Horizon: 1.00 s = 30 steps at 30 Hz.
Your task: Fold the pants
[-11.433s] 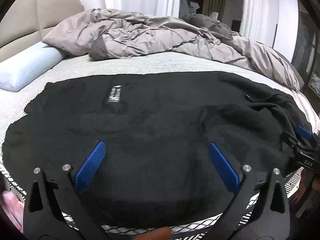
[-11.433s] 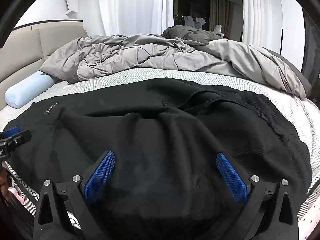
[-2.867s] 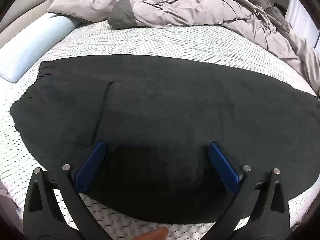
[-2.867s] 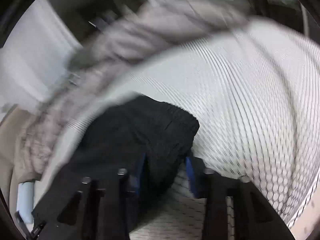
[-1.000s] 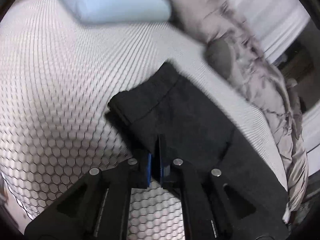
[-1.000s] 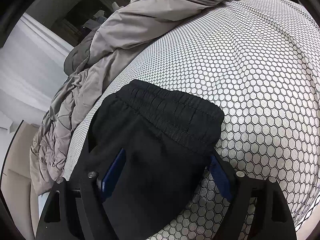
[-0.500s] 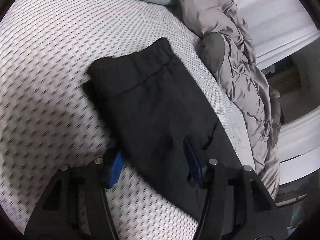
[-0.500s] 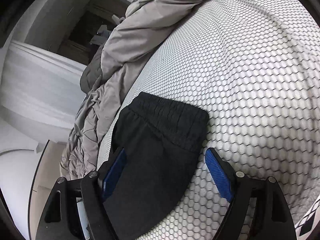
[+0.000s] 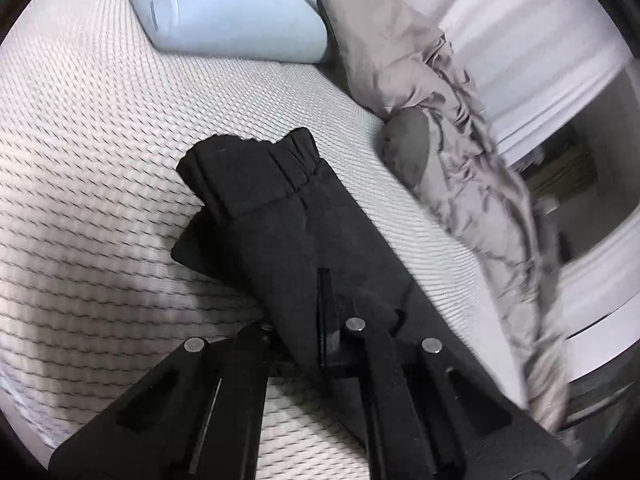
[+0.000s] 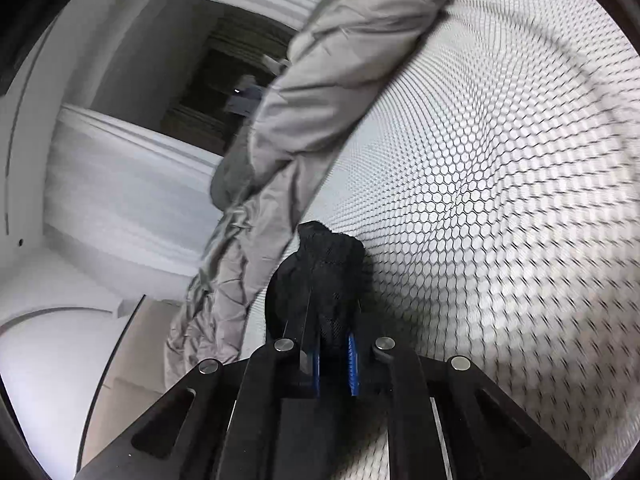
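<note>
Honeycomb mattress; both tongs clamped on black pants, pads mostly buried

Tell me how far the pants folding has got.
Done: the black pants already lie as one narrow strip on the mattress, legs stacked. In hand: the left gripper has just closed on the cuff end, the right gripper has just closed on bunched fabric at the other end. Left: bringing the ends together crosswise.
</note>
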Tool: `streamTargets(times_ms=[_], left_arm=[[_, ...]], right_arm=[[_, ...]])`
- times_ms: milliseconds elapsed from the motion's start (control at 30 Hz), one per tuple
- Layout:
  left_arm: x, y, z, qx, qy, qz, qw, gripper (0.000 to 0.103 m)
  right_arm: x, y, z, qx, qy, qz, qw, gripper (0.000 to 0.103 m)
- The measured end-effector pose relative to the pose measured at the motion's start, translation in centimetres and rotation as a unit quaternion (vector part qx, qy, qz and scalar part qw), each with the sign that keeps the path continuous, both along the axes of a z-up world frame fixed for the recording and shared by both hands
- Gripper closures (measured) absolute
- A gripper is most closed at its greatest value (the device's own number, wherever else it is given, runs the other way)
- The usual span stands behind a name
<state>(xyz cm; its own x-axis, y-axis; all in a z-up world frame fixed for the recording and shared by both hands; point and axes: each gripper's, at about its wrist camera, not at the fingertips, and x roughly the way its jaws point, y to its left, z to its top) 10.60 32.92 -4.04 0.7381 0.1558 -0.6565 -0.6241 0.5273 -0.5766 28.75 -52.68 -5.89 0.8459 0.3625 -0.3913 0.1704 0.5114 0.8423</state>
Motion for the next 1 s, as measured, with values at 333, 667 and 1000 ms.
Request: streamTargets(times_ms=[333,667,1000], left_arm=[[-2.1,-0.4,0.6,0.037,0.071,-0.006,0.9968,0.049],[-2.8,-3.3,4.4,0.068,0.028,-0.007,0.9973,0.004],[-3.1,-4.2,4.9,0.084,0.030,0.001,0.9960,0.003]], right_arm=[[-2.8,-3.1,-2.6,0.000,0.085,-0.052,0.995,0.053],[-2.7,-3.8,-2.8,-0.021,0.078,-0.047,0.996,0.085],[-5.2,-3.5,-2.2,-0.132,0.155,-0.069,0.976,0.087]])
